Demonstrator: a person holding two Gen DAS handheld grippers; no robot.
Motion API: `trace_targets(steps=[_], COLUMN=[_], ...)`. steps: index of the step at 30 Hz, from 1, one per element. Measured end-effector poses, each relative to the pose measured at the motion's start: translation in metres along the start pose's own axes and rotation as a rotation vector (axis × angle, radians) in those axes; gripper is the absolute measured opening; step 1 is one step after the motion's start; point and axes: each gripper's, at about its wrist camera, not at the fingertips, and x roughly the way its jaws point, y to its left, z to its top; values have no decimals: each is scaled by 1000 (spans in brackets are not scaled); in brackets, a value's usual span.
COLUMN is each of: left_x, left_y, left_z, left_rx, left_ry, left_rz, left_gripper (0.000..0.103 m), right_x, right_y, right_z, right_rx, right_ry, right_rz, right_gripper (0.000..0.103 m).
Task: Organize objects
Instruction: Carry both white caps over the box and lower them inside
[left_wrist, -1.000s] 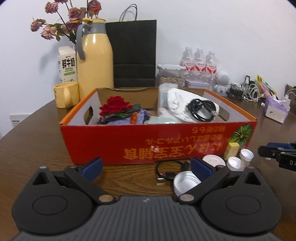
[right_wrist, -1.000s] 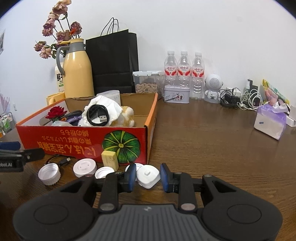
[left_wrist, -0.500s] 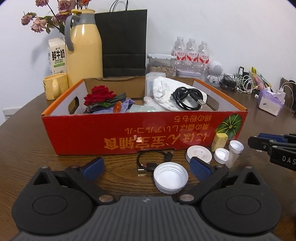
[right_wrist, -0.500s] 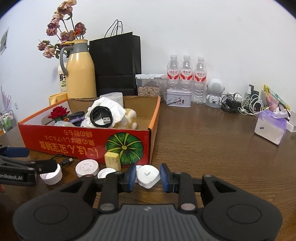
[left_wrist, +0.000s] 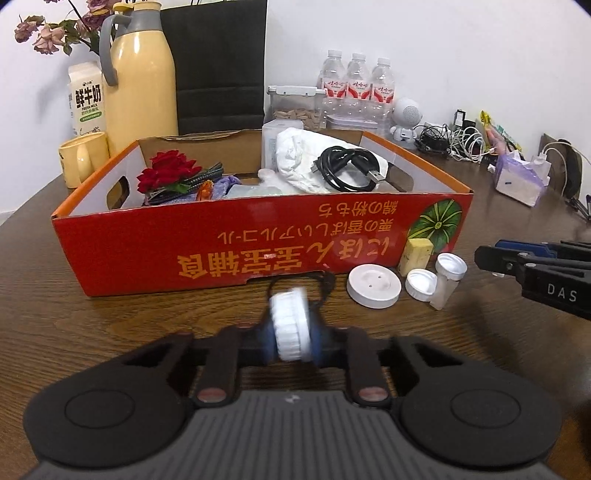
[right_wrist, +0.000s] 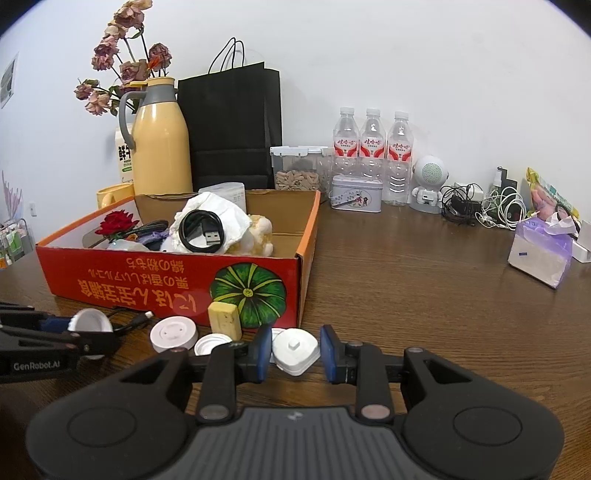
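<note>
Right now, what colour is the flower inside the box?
Red; the rose shows best in the left wrist view.

Box (left_wrist: 258, 254) on table (right_wrist: 424, 295), jug (left_wrist: 142, 74) behind it, caps (left_wrist: 373, 285) in front (cable (left_wrist: 347, 168) inside)

White cap seized by the left gripper!
The left gripper (left_wrist: 291, 334) jaws have just been closed on the white cap (left_wrist: 290, 324), now tipped up on edge.
</note>
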Motion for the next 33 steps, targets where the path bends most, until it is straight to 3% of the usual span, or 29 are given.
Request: trace_targets(steps=[10, 20, 33], left_x=[-9, -30, -40], left_y=[3, 10, 36], left_z=[-1, 3, 55], left_rx=[-16, -27, -66], left_ry=[-50, -121, -264], left_rz=[-6, -15, 17], left_gripper=[16, 16, 16], right_x=[-3, -25, -11], right_y=[1, 19, 65], right_z=[0, 4, 57], right_rx=[2, -33, -84], right_ry=[-23, -175, -256], right_rz=[-9, -17, 93], right_gripper=[27, 27, 27])
